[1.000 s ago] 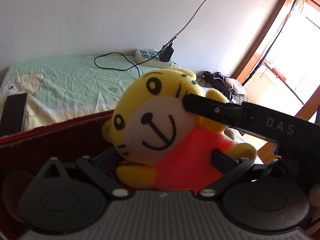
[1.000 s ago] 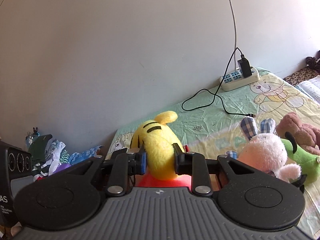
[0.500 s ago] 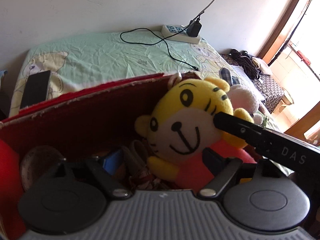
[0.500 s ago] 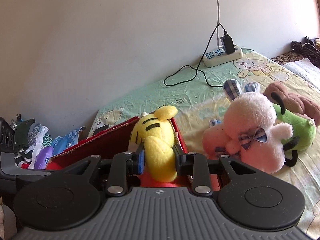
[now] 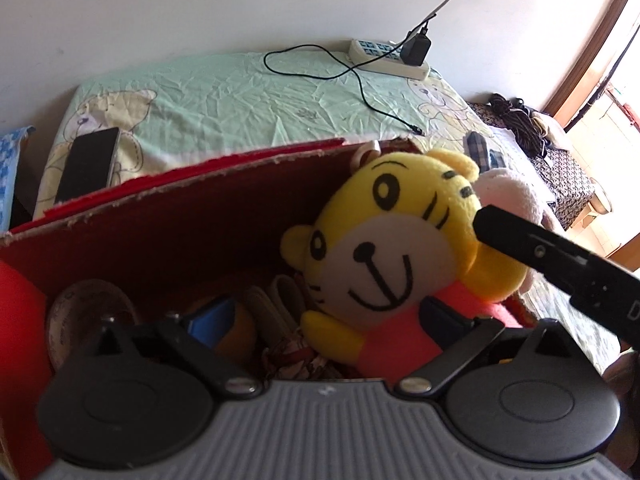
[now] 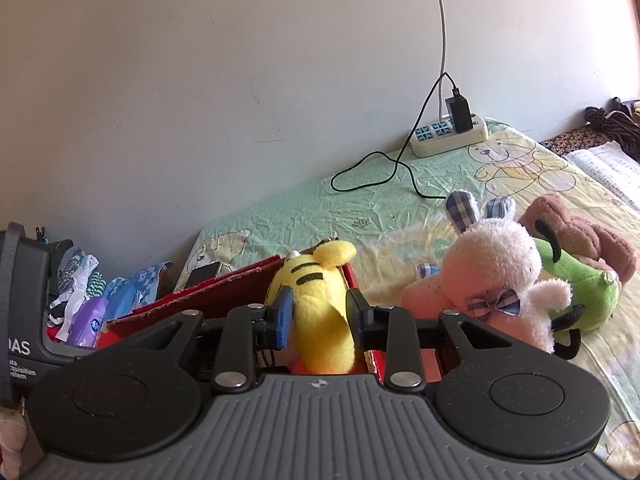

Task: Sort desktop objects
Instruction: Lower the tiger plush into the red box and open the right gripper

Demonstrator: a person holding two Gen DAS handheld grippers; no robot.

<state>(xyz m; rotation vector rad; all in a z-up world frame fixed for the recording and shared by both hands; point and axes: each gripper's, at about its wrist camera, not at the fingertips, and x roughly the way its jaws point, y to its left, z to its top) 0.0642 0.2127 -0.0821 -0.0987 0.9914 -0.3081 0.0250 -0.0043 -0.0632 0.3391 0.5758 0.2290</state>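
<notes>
Two jaws of the right gripper (image 6: pixel 318 316) clench the head of a yellow plush tiger in a red shirt (image 5: pixel 394 252), held over the open red cardboard box (image 5: pixel 180 216); the left gripper (image 5: pixel 324 316) hangs released, its jaws spread around the tiger's body above the clutter inside. Beside the box, a pink plush rabbit (image 6: pixel 496 276) and a green plush dog (image 6: pixel 580 292) lie on the green bear-print bed sheet (image 6: pixel 360 208).
</notes>
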